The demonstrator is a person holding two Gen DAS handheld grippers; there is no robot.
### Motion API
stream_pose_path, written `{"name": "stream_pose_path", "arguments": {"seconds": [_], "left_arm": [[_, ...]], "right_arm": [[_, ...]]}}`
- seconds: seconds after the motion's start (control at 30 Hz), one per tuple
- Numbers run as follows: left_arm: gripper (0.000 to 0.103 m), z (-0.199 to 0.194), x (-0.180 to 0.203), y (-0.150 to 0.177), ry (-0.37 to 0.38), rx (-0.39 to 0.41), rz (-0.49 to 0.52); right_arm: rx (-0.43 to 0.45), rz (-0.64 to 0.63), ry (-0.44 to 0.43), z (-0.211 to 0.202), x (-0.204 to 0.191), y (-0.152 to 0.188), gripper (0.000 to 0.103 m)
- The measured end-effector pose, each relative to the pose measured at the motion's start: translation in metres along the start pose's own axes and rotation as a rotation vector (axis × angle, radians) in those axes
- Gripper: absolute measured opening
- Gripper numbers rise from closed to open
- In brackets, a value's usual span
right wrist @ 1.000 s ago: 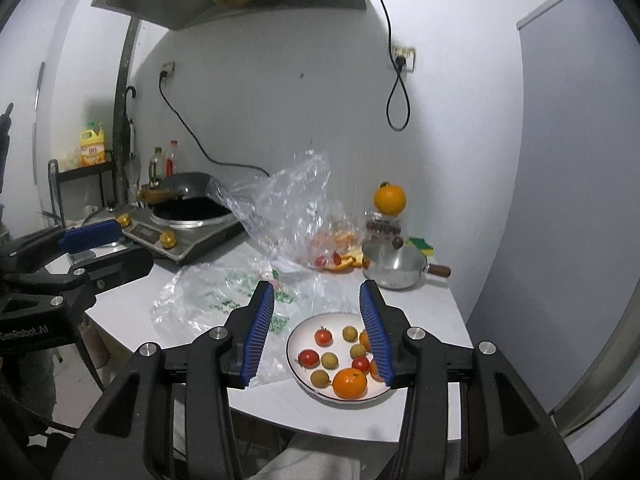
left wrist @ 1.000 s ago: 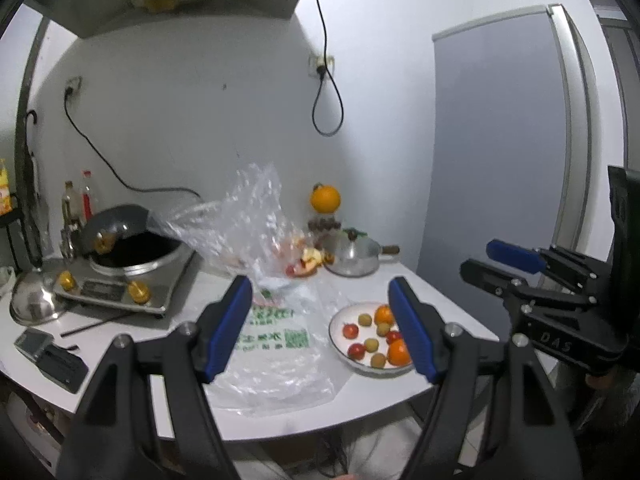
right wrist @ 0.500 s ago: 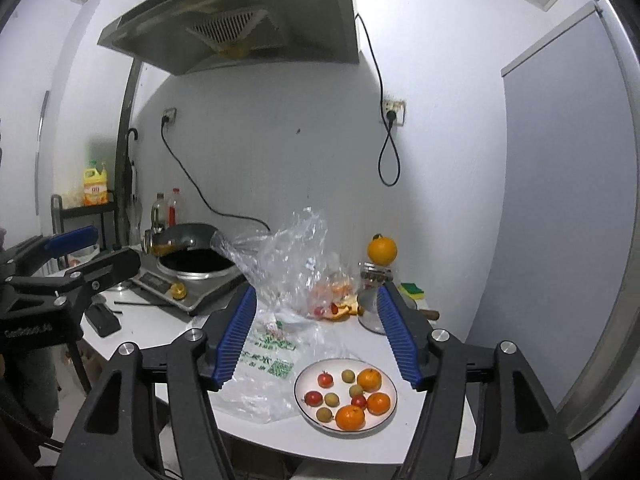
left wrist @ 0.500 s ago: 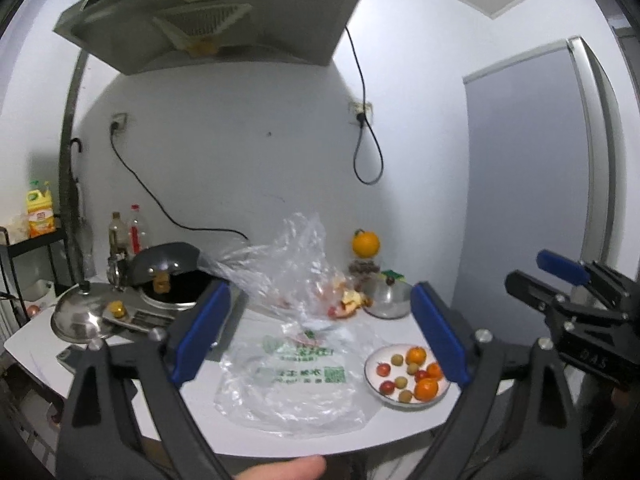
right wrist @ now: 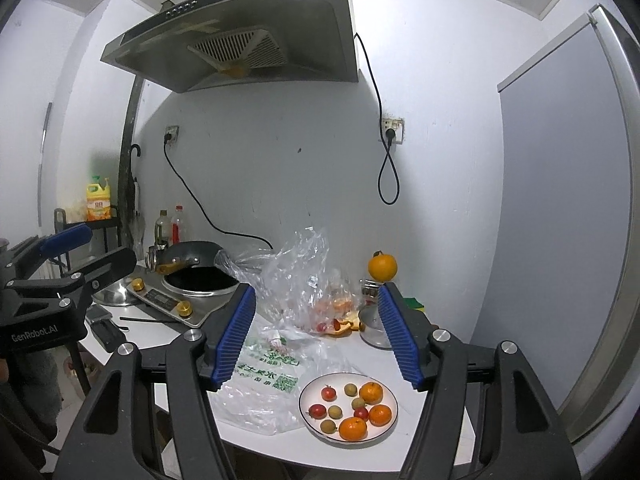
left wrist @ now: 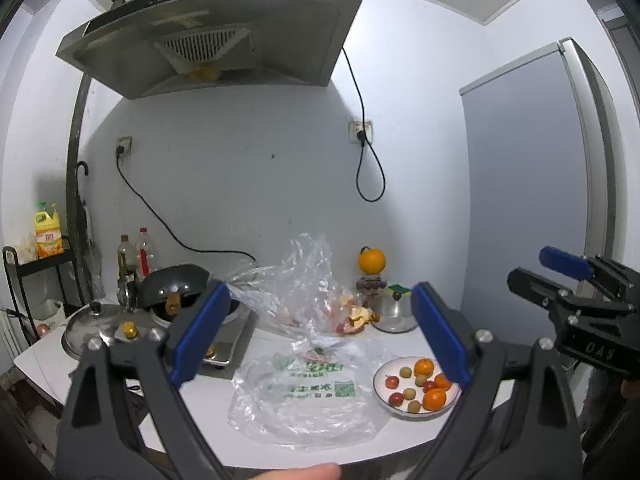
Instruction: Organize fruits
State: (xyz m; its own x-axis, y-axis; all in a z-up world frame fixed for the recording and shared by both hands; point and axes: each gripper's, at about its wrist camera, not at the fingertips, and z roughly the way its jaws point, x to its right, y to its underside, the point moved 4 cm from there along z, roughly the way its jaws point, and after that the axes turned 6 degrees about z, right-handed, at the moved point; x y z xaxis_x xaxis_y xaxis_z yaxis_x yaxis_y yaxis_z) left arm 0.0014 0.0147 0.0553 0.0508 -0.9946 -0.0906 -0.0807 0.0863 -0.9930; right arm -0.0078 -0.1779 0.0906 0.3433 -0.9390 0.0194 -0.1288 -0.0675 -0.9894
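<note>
A white plate (right wrist: 307, 392) holds several small fruits: oranges (right wrist: 352, 428), red tomatoes (right wrist: 328, 393) and yellow-green fruits (right wrist: 351, 390). It sits at the front right of the white table and also shows in the left wrist view (left wrist: 380, 376). A flat clear plastic bag with green print (left wrist: 304, 392) lies left of the plate. My left gripper (left wrist: 320, 336) is open and empty, well back from the table. My right gripper (right wrist: 316, 340) is open and empty, held above and before the plate.
A crumpled clear bag with fruit scraps (right wrist: 312, 288) stands behind the plate. An orange (right wrist: 382, 267) sits on a jar, next to a small steel pot (right wrist: 374, 330). An induction cooker with a black wok (right wrist: 196, 276) is at the left. A range hood (right wrist: 240, 40) hangs overhead.
Both grippers have pulled back and up from the table, so the plate and bags look smaller and lower. Both grippers' jaws have opened wider.
</note>
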Motion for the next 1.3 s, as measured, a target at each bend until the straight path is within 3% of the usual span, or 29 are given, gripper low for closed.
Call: {"name": "stream_pose_path", "arguments": {"seconds": [0.27, 1.3], "left_arm": [[0.098, -0.0005, -0.0012, -0.0003, -0.003, 0.01, -0.014], [0.099, 0.0006, 0.0002, -0.0023, -0.006, 0.028, -0.026]], "right_arm": [[-0.004, -0.003, -0.001, -0.0014, -0.002, 0.002, 0.067], [0.008, 0.002, 0.0, -0.0044, -0.0015, 0.0004, 0.067]]}}
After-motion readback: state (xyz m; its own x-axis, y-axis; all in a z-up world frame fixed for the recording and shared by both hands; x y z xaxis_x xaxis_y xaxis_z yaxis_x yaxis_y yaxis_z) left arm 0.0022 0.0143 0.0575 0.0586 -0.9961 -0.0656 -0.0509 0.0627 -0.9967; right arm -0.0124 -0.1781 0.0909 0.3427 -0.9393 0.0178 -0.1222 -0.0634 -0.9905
